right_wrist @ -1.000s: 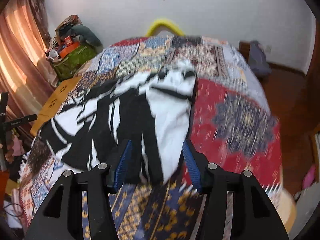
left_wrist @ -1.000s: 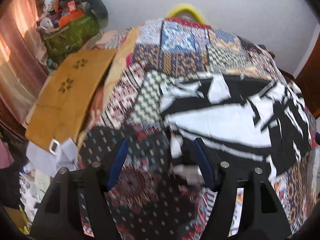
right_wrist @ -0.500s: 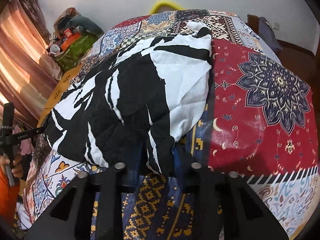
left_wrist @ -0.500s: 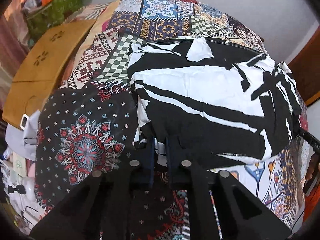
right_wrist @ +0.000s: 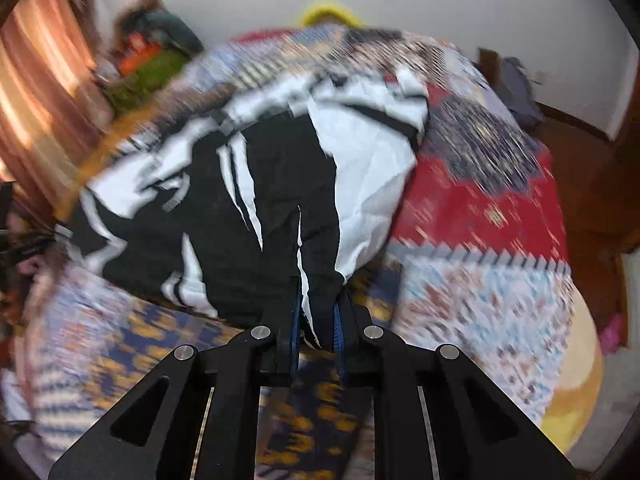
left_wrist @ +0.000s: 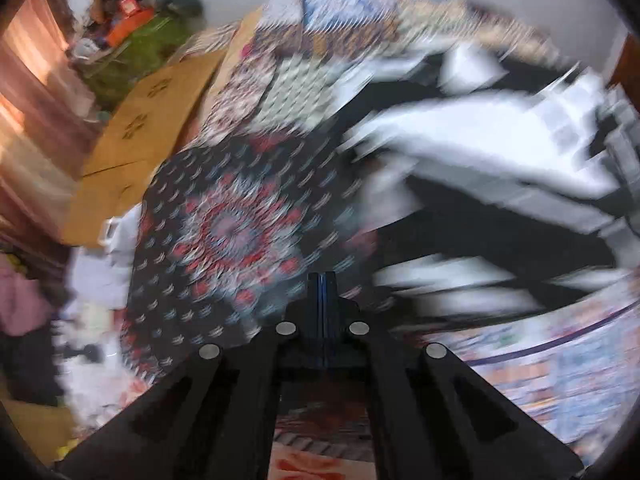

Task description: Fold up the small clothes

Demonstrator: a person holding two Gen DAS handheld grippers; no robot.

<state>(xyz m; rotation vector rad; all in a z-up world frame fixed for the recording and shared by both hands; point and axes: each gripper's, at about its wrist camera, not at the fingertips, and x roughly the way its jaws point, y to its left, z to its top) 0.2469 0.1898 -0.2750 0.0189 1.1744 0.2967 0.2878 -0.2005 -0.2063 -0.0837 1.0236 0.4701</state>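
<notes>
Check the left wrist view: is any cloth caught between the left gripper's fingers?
No: the left gripper is shut on nothing, with the black-and-white garment off to its right.

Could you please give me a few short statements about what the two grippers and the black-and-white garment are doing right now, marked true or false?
1. The right gripper is shut on the black-and-white garment. True.
2. The left gripper has its fingers spread wide apart. False: its blue pads are pressed together, with no cloth visible between them in its own blurred view.
3. The garment lies on a patchwork quilt. True.
4. The garment is plain red. False: it is black with white patches and stripes.
5. An orange-brown board lies on the right of the quilt in the left wrist view. False: it is on the left.
</notes>
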